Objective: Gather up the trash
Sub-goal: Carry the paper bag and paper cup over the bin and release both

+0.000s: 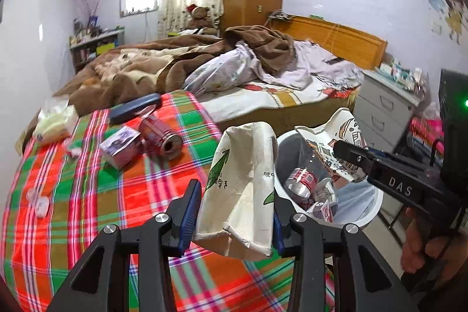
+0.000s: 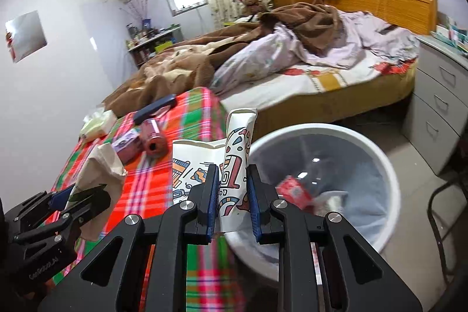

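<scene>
A crumpled cream paper bag (image 1: pixel 242 186) is pinched by the left gripper (image 1: pixel 234 212) over the plaid cloth's (image 1: pixel 87 195) edge beside the bin (image 2: pixel 377 154). A printed paper bag (image 2: pixel 234 165) is pinched by the right gripper (image 2: pixel 232 201) at the bin's rim. Both are judged light, soft, crushable; folds are best gripped.

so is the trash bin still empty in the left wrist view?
No, the white trash bin already holds a crushed red-and-white can and a small carton at its bottom.
</scene>
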Motion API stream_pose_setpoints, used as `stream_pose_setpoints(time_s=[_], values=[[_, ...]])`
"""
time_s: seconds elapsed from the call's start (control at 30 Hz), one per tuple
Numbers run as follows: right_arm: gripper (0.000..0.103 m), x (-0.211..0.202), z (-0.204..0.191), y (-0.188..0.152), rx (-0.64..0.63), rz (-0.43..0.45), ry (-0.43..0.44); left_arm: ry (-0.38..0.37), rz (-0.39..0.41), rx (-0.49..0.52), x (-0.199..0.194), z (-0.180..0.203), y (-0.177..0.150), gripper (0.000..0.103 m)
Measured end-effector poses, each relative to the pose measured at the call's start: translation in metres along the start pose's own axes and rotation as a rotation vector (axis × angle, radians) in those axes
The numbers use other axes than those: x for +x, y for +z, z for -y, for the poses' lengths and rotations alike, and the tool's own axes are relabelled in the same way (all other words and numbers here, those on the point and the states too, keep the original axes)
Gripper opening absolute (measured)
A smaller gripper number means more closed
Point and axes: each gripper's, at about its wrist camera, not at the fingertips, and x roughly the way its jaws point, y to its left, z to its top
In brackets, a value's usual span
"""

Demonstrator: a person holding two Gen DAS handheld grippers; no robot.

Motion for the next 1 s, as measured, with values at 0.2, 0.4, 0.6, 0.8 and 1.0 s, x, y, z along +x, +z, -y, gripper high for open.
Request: stream_pose_setpoints(time_s=[0.2,0.4,0.6,0.8,1.0], values=[[0.02,0.0,0.025,-0.003,0.023,-0.017,-0.051,-0.045,-0.021,0.035,0.015,0.032,0.001,0.042],[0.02,0.002,0.045,-0.007,0.045,-0.036,-0.093,-0.093,-0.055,0.055,0.034,0.058,-0.001,0.042],[0.02,0.01,0.065,-0.012,0.045,-0.078,-0.153,-0.121,-0.089,0.075,0.057,0.078,0.0,0.042],[0.02,0.022,0.078,-0.015,0.035,-0.12,-0.177,-0.141,-0.119,0.087,0.076,0.093,-0.002,0.042],[0.02,0.029,0.085,-0.014,0.025,-0.15,-0.19,-0.152,-0.131,0.078,0.089,0.097,0.002,0.048]])
